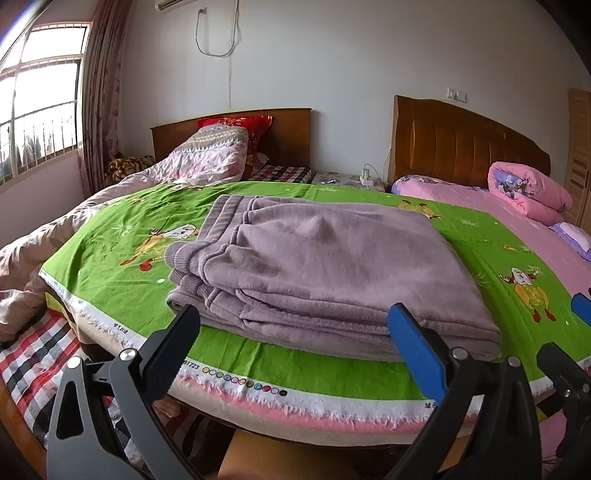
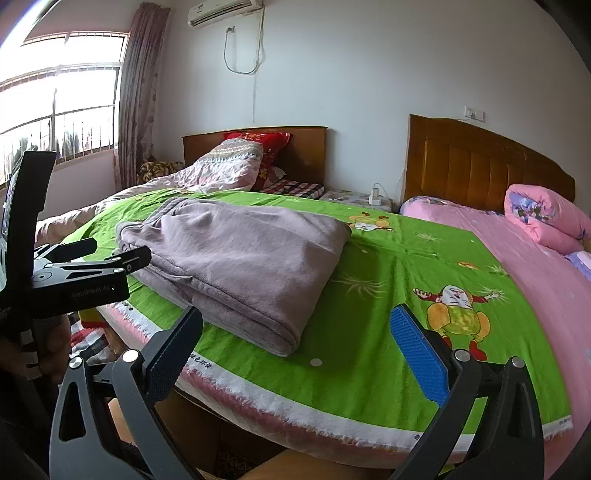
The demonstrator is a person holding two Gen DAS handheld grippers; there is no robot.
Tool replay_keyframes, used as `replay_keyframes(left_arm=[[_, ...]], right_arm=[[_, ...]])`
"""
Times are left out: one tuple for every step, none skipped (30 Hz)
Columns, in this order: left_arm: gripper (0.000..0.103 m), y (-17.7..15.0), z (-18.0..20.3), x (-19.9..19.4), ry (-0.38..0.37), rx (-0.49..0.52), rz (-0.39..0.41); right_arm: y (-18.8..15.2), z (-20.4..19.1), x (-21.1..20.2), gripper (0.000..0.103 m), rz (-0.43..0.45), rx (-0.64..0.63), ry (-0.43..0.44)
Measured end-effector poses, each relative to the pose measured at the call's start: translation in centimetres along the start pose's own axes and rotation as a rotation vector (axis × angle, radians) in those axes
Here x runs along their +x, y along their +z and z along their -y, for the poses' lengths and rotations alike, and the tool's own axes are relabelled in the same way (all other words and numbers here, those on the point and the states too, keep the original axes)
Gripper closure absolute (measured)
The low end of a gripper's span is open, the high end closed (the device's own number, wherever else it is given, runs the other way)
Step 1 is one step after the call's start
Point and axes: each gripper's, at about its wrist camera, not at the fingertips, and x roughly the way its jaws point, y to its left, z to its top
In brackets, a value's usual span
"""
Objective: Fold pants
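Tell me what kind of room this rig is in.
A home bedroom, most likely. Two beds with wooden headboards stand side by side, a rolled pink quilt lies on one, and an air conditioner hangs above. The folded pants lie on a green cartoon-print sheet.

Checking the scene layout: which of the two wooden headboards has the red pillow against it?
The plain flat headboard on the left, near the window; the red pillow leans on it. The right, vertically panelled headboard has none.

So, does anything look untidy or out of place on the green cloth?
Nothing stands out. The purple pants lie folded in a neat stack on the green cloth, and both claws, left and right, are open and empty.
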Motion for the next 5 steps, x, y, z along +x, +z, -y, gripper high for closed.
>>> replay_keyframes(left_arm=[[0.001, 0.03, -0.09, -0.03, 0.002, 0.002, 0.001], [0.001, 0.06, -0.14, -0.05, 0.008, 0.002, 0.002], [0.001, 0.14, -0.35, -0.04, 0.018, -0.002, 0.004], [0.001, 0.26, -0.67, -0.01, 0.027, -0.006, 0.003], [0.001, 0.42, -1.06, 0.05, 0.038, -0.012, -0.001]], right_arm=[[-0.05, -0.10, -0.12, 0.004, 0.003, 0.003, -0.002], [-0.01, 0.02, -0.17, 0.004, 0.004, 0.006, -0.004], [0.01, 0.12, -0.28, 0.004, 0.008, 0.010, -0.009], [0.04, 0.28, -0.50, 0.004, 0.016, 0.015, -0.020], [0.12, 0.78, -1.02, 0.004, 0.036, 0.024, -0.051]])
